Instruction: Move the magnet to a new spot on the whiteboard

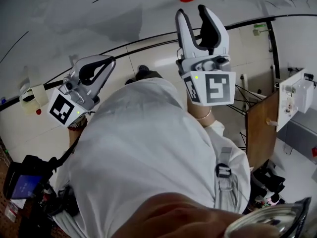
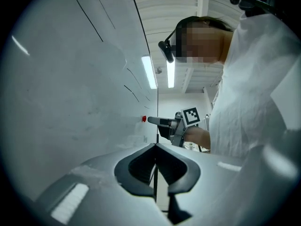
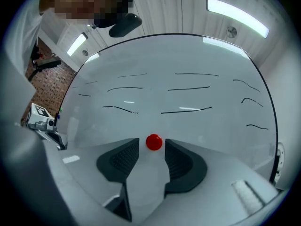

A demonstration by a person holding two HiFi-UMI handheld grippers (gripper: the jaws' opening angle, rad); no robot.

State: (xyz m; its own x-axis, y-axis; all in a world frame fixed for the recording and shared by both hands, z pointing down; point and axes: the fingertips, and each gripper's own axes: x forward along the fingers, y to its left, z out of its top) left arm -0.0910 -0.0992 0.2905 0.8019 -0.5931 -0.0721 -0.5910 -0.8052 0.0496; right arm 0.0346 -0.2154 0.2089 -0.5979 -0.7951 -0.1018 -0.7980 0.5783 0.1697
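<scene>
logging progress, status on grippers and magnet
left gripper shut, empty. right gripper open, magnet at its tips, on whiteboard, ungripped. nothing blocking.

Strokes (image 3: 188, 88) on whiteboard (image 3: 141, 55), perhaps writing, tiny

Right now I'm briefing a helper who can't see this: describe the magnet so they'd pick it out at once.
Find the big whiteboard marked with thin black pen strokes. Below them, just beyond the open jaws of the right gripper, sits the magnet. Small, round and red, it stands out from the black lines.
</scene>
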